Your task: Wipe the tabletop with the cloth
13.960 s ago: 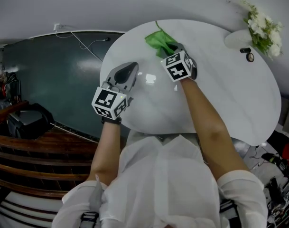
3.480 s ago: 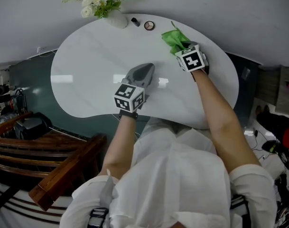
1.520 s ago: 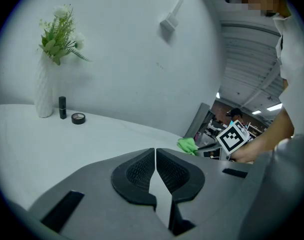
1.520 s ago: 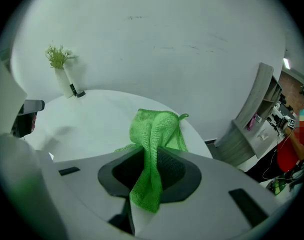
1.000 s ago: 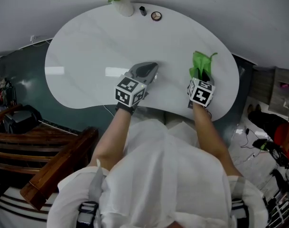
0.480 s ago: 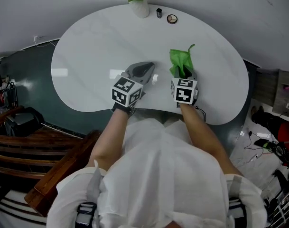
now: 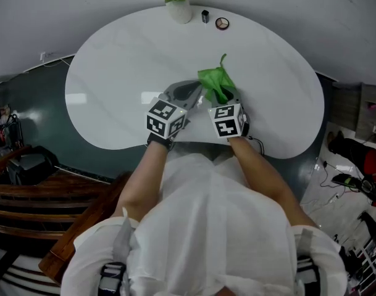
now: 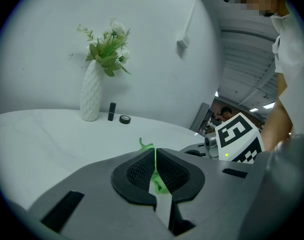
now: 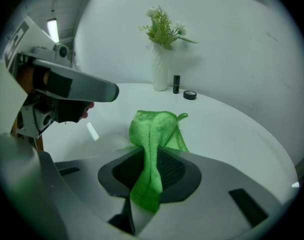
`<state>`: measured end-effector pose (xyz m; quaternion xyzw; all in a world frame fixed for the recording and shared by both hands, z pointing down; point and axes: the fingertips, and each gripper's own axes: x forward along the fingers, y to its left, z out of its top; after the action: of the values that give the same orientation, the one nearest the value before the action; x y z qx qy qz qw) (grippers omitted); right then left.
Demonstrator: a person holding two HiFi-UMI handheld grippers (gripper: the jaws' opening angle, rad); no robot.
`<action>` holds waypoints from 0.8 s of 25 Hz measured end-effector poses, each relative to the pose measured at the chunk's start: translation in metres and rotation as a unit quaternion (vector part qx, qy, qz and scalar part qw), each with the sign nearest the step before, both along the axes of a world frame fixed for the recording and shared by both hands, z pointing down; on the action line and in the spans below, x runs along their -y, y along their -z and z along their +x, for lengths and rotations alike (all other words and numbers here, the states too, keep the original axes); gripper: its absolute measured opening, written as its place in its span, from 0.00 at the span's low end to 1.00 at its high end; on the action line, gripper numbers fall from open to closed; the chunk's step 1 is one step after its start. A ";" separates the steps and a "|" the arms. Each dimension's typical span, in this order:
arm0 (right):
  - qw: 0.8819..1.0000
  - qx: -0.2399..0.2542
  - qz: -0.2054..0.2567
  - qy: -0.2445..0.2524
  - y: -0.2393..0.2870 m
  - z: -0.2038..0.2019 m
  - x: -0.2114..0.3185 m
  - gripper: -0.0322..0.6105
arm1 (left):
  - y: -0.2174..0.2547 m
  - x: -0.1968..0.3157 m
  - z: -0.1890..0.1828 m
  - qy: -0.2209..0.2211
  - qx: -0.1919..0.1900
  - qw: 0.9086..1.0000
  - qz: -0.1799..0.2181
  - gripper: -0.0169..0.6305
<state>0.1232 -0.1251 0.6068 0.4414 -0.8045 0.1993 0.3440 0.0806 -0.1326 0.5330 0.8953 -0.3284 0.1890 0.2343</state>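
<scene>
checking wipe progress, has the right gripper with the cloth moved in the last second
Yes. The right gripper, shut on the cloth, has slid left along the table's near edge, toward the vase's side, ending beside the left gripper.

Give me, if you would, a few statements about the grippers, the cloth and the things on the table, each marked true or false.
1. The right gripper is clamped on the green cloth. True.
2. The left gripper has its jaws wide apart. False: they are together.
3. The vase stands at the far edge of the table. True.
4. The cloth lies spread flat beside the vase. False: it is bunched up in the right gripper, near the person's side of the table.
5. A small dark cylinder and a round tin sit next to the vase. True.
</scene>
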 end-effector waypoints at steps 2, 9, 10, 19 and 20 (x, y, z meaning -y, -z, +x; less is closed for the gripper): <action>0.999 -0.005 0.000 0.033 0.001 -0.003 -0.009 0.16 | -0.002 -0.002 0.008 -0.009 -0.002 1.000 -0.004 0.06; 0.994 -0.008 0.001 0.105 -0.004 0.018 -0.048 0.16 | -0.009 -0.007 0.045 -0.022 -0.008 1.000 -0.017 0.06; 0.993 -0.011 0.003 0.114 -0.004 0.026 -0.055 0.16 | -0.009 -0.009 0.053 -0.021 -0.011 1.000 -0.020 0.06; 0.996 -0.002 -0.005 0.087 -0.009 0.124 -0.075 0.16 | -0.006 -0.022 0.138 -0.027 -0.013 0.999 -0.019 0.06; 0.996 -0.003 -0.004 0.084 -0.009 0.137 -0.078 0.16 | -0.006 -0.026 0.147 -0.027 -0.013 0.999 -0.019 0.06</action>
<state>0.2599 -0.0474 0.6161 0.3714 -0.8368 0.1719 0.3638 0.2278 -0.1069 0.5390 0.9015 -0.2976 0.1900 0.2501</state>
